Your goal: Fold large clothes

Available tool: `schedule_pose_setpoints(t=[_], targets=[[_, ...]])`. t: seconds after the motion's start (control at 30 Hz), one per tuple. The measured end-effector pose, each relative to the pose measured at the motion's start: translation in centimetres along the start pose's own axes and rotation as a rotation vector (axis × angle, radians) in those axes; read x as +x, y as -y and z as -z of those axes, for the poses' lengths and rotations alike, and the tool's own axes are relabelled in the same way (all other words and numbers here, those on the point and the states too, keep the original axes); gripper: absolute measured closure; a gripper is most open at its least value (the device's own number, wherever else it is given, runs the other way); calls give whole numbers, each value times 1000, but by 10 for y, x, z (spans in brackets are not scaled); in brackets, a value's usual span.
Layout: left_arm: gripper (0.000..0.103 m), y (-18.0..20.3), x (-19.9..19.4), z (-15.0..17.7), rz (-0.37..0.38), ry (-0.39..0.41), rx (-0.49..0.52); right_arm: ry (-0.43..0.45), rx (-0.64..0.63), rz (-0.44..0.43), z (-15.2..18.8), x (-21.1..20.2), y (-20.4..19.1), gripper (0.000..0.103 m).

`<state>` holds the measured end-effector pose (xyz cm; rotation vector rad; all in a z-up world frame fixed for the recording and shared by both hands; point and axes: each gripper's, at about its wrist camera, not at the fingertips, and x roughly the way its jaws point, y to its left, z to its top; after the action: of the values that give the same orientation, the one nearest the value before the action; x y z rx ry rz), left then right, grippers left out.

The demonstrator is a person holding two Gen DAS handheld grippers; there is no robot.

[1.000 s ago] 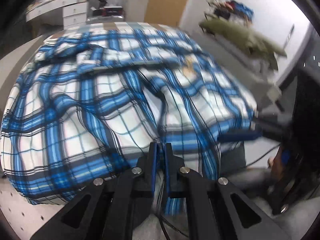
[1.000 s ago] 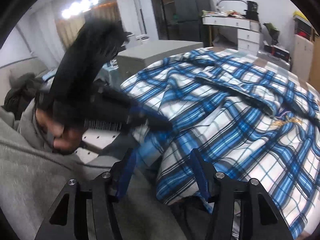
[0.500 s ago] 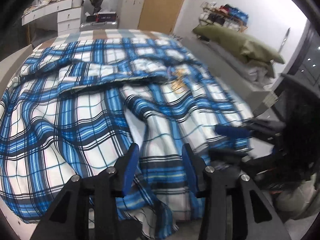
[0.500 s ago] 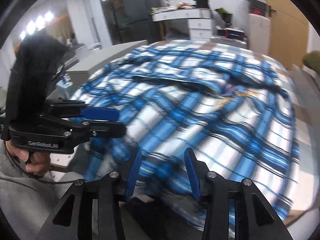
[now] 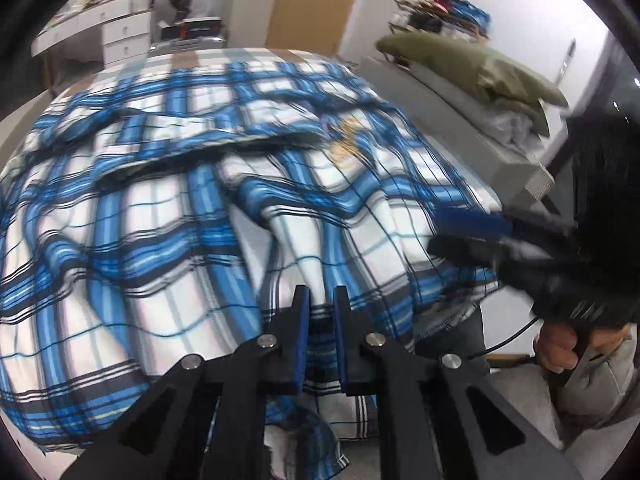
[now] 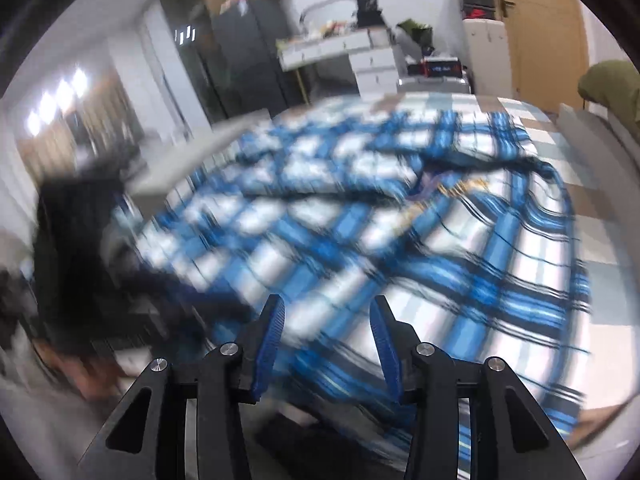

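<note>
Since half a second ago our left gripper (image 5: 320, 300) has closed its jaws from wide apart down to a narrow slot, and the near hem of the plaid garment (image 5: 168, 208) now sits pinched between its blue pads; a second ago it was clamped the same way, so it let go and took a fresh bite. Our right gripper (image 6: 326, 316) has swung across the cloth, its view now badly smeared, and its jaws stand about half open with nothing pressed between them; the plaid garment (image 6: 460, 264) lies just ahead of and beneath its fingertips, though we cannot tell whether they touch it. The garment, blue and white with black lines, spreads away from both grippers over the surface (image 6: 624, 340), rumpled into long ridges, with a folded flap running across its far half and a small gold emblem (image 5: 348, 140) ahead and slightly right of the left gripper. In the left wrist view the right gripper (image 5: 468, 236) comes in from the right, level with the garment's right edge, held by a hand (image 5: 560, 348). Farther off, beyond the garment, stand a white drawer unit (image 5: 120, 36) to the left and a wooden door (image 5: 316, 0) straight ahead, and to the right an olive cushion (image 5: 472, 68) lies on a grey bench.
</note>
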<state>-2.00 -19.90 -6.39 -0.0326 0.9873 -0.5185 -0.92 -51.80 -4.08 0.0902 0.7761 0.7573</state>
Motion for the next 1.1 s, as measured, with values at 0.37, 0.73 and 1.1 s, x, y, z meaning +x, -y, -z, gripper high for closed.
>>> schedule_pose_setpoints(t=[0.37, 0.73, 1.1], targets=[[96, -8, -16, 13, 24, 3, -30, -114, -30, 31, -10, 73, -32, 102], [95, -37, 9, -17, 109, -8, -209, -98, 120, -2, -5, 63, 8, 102], [61, -48, 0, -10, 314, -36, -339, -93, 116, -20, 0, 58, 9, 101]])
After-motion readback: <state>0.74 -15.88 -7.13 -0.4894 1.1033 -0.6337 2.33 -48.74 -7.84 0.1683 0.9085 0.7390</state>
